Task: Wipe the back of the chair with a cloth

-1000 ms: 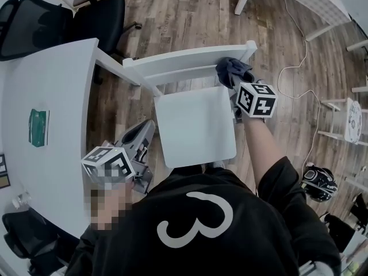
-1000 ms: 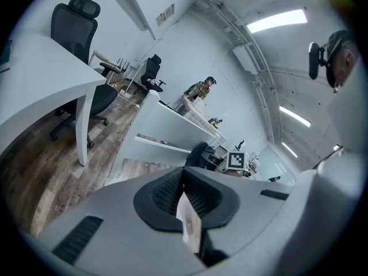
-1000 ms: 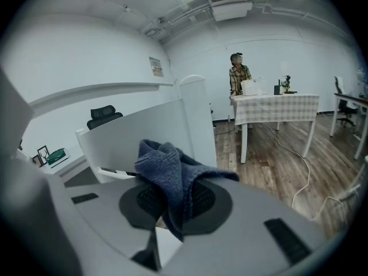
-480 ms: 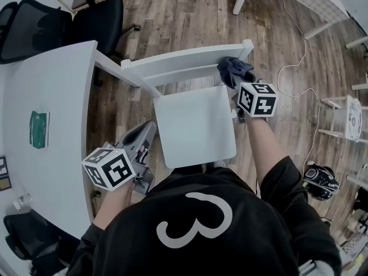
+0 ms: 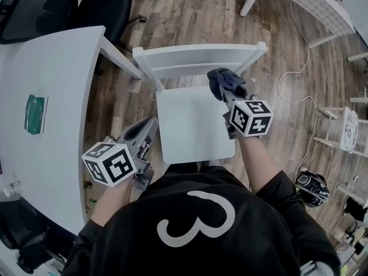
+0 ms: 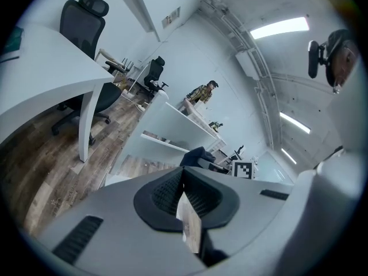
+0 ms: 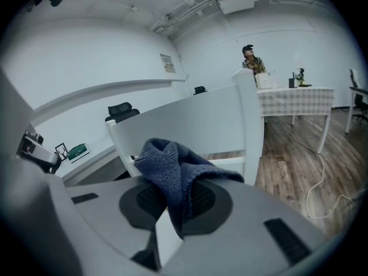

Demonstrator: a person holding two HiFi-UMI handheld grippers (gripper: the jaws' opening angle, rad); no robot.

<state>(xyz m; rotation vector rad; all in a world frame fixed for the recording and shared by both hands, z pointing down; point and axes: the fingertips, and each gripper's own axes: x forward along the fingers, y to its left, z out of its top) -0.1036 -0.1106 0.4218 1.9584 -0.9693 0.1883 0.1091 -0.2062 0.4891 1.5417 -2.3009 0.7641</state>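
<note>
Wood floor [image 5: 190,10] lay under everything. Nearest, the left tool [image 5: 145,132] hung shut and empty between the white bench [image 5: 57,85] and the seat [image 5: 192,125]. The right tool [image 5: 225,94] pinched a blue cloth [image 5: 223,79] above the seat's rear, just before the chair back [image 5: 198,56]; whether they touched was unclear.
</note>
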